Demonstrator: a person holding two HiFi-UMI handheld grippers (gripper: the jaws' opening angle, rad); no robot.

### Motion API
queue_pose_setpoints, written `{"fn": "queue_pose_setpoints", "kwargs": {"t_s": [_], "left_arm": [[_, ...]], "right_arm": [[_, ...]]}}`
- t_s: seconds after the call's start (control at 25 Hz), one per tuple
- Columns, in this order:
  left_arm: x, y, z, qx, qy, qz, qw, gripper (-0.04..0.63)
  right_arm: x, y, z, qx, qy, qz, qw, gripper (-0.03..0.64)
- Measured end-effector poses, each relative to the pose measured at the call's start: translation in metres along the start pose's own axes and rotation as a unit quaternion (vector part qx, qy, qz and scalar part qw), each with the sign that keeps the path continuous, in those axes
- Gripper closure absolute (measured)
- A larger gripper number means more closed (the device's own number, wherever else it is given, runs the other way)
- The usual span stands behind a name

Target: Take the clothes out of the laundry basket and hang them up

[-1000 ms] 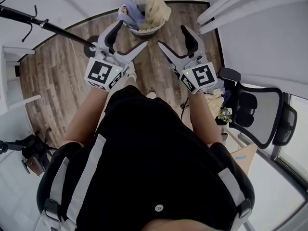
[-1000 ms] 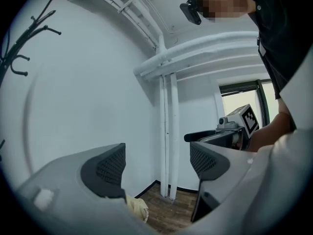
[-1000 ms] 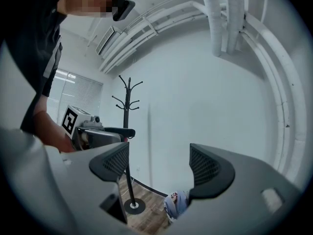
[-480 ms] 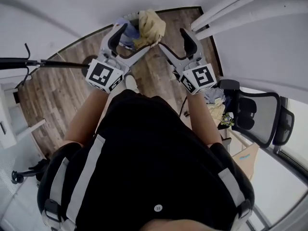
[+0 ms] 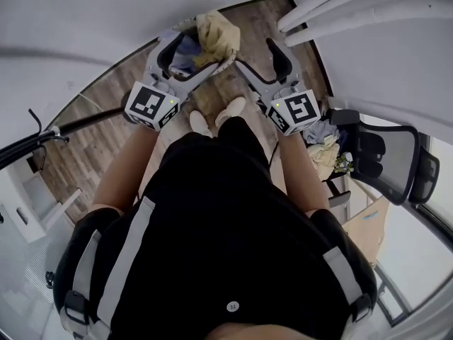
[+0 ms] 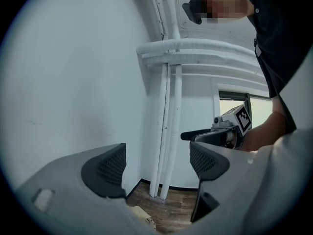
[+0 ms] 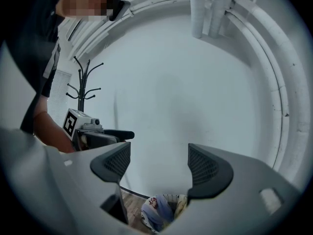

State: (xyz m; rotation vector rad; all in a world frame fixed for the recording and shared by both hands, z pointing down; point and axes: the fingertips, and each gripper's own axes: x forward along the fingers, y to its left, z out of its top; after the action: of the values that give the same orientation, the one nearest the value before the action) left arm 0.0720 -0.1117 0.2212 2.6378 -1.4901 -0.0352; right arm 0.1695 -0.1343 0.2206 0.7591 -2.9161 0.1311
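Left gripper and right gripper, fingers spread wide and holding nothing, hover over the laundry basket, which stands on the wood floor by a white wall, heaped with clothes (yellow uppermost, blue beside it).

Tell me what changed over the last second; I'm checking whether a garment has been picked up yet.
The person has stepped toward the laundry basket, so in the head view it now sits nearer both grippers, and the person's shoes have come into sight. Nothing was taken hold of: the left gripper and right gripper stay open and empty, and the clothes stay in the basket.
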Motion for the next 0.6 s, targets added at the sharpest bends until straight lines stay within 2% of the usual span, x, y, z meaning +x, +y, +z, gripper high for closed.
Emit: {"fn": "queue_pose_setpoints", "kwargs": {"t_s": [0.4, 0.6], "left_arm": [[0.115, 0.059, -0.041, 0.0, 0.063, -0.002, 0.998, 0.189], [0.166, 0.094, -0.079, -0.001, 0.105, 0.007, 0.9944, 0.189]], "right_arm": [[0.067, -0.11, -0.045, 0.034, 0.033, 0.025, 0.999, 0.278], [0.1, -0.156, -0.08, 0.041, 0.059, 0.042, 0.997, 0.281]]}}
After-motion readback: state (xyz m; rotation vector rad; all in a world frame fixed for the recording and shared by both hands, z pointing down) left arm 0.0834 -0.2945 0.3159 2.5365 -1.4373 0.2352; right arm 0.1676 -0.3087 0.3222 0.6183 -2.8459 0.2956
